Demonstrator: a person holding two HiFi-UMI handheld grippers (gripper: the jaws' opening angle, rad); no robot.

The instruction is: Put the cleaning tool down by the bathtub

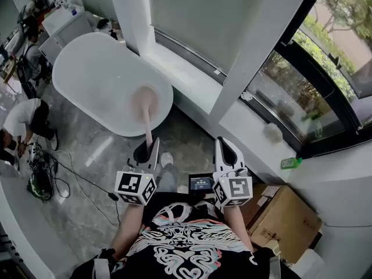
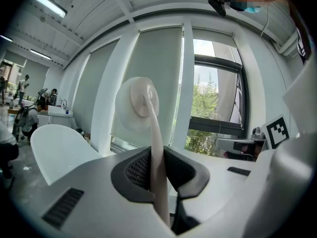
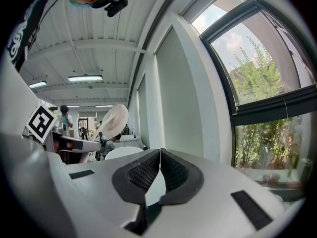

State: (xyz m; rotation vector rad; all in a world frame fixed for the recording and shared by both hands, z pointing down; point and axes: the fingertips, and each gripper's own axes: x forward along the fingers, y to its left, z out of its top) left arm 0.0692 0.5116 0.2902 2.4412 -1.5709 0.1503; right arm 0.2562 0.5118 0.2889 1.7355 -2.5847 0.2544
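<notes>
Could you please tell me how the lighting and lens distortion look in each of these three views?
Head view: strong fisheye bends the window frame; the bathtub looks nearly washed-out white. Left gripper view: dark rounded corners, and the cleaning tool blurs close to the lens. Right gripper view: sky through the window is overexposed, the room dimmer.

Cleaning tool (image 2: 153, 128): handle's lower end hidden between the left gripper (image 2: 157, 152) jaws. Bathtub (image 2: 54, 150): lower part hidden behind the gripper body. Crouched person (image 1: 26, 116): partly cut off at head view's left edge.
</notes>
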